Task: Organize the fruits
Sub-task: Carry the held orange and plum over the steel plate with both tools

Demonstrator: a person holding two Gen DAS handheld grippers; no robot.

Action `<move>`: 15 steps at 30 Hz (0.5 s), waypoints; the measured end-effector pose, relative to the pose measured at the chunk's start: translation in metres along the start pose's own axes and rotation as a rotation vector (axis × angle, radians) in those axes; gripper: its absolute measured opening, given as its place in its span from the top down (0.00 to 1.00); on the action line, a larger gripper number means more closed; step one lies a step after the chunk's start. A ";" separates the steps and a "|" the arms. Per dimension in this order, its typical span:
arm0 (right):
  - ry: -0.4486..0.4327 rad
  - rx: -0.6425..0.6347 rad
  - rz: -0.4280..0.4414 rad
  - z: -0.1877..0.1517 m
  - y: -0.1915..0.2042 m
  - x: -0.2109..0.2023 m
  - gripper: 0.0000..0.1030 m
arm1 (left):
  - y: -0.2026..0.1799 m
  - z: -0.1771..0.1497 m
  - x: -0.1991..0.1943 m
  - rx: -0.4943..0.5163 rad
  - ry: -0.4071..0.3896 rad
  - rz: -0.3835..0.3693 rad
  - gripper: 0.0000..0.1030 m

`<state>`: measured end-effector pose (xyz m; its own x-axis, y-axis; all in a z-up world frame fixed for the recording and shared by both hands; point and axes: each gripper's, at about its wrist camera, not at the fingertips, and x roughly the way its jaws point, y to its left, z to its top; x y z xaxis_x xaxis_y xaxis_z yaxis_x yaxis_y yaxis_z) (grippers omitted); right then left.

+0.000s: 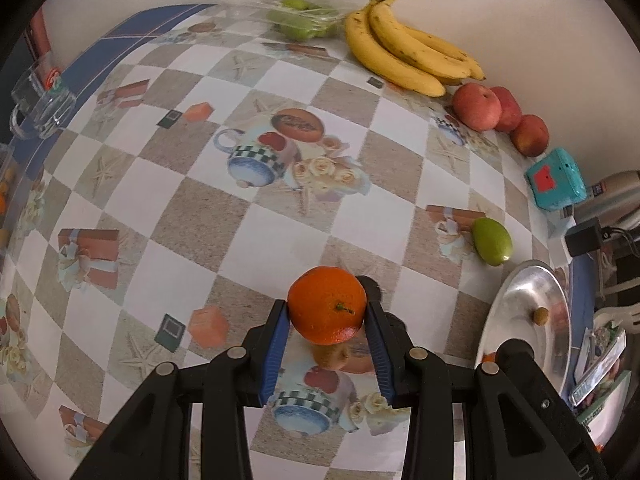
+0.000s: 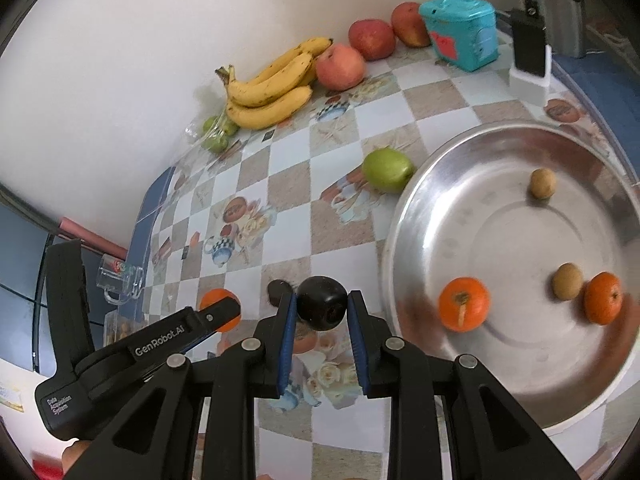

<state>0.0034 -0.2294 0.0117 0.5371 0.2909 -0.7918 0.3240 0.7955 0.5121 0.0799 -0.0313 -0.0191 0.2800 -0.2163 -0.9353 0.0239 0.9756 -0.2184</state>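
Note:
My left gripper (image 1: pixel 326 310) is shut on an orange (image 1: pixel 326 302), held a little above the checked tablecloth. In the right wrist view the same orange (image 2: pixel 216 298) shows at the left gripper's tip. My right gripper (image 2: pixel 322 306) is shut on a small dark round fruit (image 2: pixel 322 302), just left of a steel plate (image 2: pixel 400 216). The plate holds two oranges (image 2: pixel 464 304) (image 2: pixel 602 298) and two small brown fruits (image 2: pixel 543 183) (image 2: pixel 567 281). A green fruit (image 2: pixel 387 170) lies on the cloth beside the plate's far rim.
Along the wall lie bananas (image 2: pixel 272 88), three red apples (image 2: pixel 340 66), a bag of green fruits (image 2: pixel 216 132) and a teal box (image 2: pixel 460 32). A glass mug (image 1: pixel 40 108) lies at the far left edge. A dark lump (image 2: pixel 278 290) sits on the cloth between the grippers.

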 end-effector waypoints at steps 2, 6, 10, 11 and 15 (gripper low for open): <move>-0.015 0.006 -0.016 0.002 -0.005 -0.004 0.74 | -0.007 -0.001 0.000 0.014 0.002 -0.003 0.60; -0.036 0.034 -0.041 0.006 -0.019 -0.011 0.74 | -0.021 -0.003 0.002 0.045 0.014 -0.016 0.60; -0.059 0.061 -0.064 0.009 -0.033 -0.018 0.74 | -0.038 -0.006 0.003 0.082 0.022 -0.029 0.60; -0.065 0.068 -0.068 0.010 -0.036 -0.020 0.74 | -0.042 -0.007 0.003 0.090 0.023 -0.033 0.60; -0.096 0.098 -0.102 0.015 -0.053 -0.028 0.74 | -0.065 -0.009 0.003 0.139 0.025 -0.059 0.60</move>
<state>-0.0171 -0.2874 0.0116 0.5681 0.1552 -0.8082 0.4529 0.7610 0.4645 0.0709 -0.0961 -0.0104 0.2499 -0.2724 -0.9292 0.1724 0.9568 -0.2341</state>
